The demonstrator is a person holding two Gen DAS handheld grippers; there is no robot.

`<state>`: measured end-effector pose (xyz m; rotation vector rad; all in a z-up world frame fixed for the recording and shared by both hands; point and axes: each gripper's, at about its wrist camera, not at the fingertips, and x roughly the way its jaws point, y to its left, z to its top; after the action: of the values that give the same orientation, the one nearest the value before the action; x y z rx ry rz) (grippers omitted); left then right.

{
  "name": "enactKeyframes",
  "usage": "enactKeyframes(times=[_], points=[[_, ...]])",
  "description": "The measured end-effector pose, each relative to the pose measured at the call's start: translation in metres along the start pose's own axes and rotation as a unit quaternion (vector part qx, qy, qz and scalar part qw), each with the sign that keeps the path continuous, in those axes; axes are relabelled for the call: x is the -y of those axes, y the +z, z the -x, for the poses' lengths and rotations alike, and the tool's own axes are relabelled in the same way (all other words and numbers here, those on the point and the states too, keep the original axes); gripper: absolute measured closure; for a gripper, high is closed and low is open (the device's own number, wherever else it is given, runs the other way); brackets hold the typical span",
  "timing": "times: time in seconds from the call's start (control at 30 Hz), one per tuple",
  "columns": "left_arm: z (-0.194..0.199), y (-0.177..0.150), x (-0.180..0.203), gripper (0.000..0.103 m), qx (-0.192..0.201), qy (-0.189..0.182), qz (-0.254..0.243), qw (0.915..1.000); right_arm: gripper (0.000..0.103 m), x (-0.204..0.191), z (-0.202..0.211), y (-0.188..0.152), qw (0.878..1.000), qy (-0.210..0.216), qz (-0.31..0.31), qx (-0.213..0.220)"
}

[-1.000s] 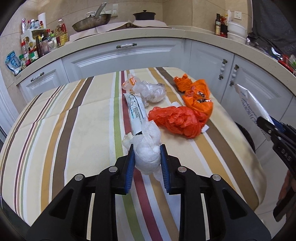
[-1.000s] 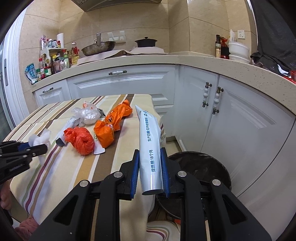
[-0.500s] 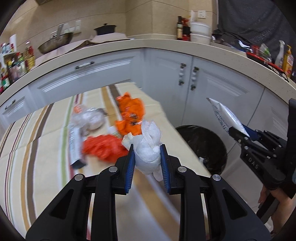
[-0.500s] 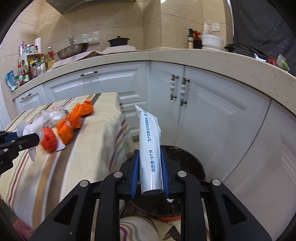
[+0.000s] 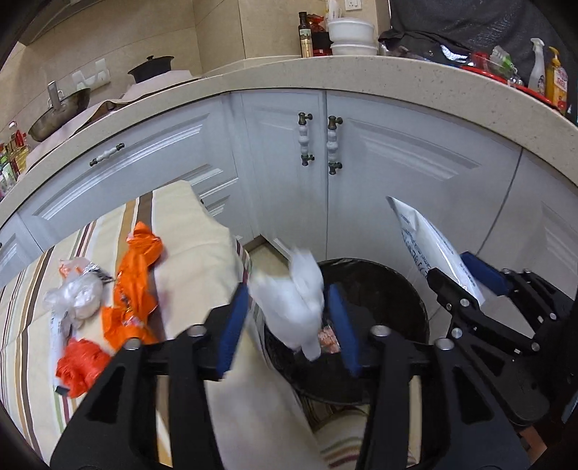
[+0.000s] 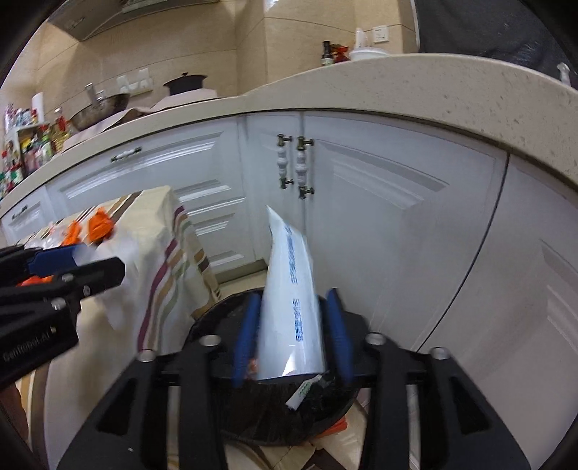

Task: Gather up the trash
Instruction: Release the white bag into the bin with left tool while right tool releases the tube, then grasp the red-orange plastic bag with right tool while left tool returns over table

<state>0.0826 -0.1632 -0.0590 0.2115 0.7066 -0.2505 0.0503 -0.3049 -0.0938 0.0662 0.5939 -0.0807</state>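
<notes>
Left wrist view shows your left gripper (image 5: 289, 321) spread wide, the white bag (image 5: 292, 307) loose between its pads over the black bin (image 5: 390, 289). Your right gripper (image 6: 292, 336), also over the bin, has parted around the white pouch (image 6: 292, 300). Beyond, orange bags (image 5: 133, 285) lie near the table's edge (image 5: 231, 231).

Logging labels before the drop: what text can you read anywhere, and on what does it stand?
"GenRobot.AI": embossed on the left gripper body, faint, my best reading.
White wrapper between the right gripper fingers: blue print, too blurred to read.
Dark sauce bottle label: too small.
Yellow bottle label: too small.
Orange wrappers: print blurred.
</notes>
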Motion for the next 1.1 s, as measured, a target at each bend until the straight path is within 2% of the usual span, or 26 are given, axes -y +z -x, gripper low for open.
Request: enactKeyframes(times=[0.13, 0.27, 0.43, 0.57, 0.83, 1.1], points=[[-0.014, 0.003, 0.006, 0.046, -0.013, 0.007, -0.007, 0.9999, 0.051, 0.012, -0.007, 0.001, 1.000, -0.006, -0.020, -0.002], [-0.008, 0.001, 0.000, 0.040, -0.012, 0.007, -0.001, 0.9999, 0.049, 0.012, -0.002, 0.001, 1.000, -0.009, -0.019, 0.001], [0.010, -0.005, -0.019, 0.036, -0.005, 0.010, 0.018, 0.9998, 0.048, -0.002, 0.004, 0.004, 1.000, 0.006, -0.011, -0.001], [0.031, -0.017, -0.049, 0.035, 0.002, 0.024, 0.038, 0.9990, 0.048, -0.030, 0.013, 0.008, 0.999, 0.036, 0.005, 0.002], [0.071, -0.049, -0.131, 0.033, 0.002, 0.094, 0.097, 0.9908, 0.048, -0.107, 0.029, 0.016, 0.991, 0.121, 0.059, 0.010], [0.100, -0.082, -0.203, 0.030, -0.005, 0.165, 0.157, 0.9738, 0.044, -0.170, 0.038, 0.020, 0.978, 0.178, 0.110, 0.013]])
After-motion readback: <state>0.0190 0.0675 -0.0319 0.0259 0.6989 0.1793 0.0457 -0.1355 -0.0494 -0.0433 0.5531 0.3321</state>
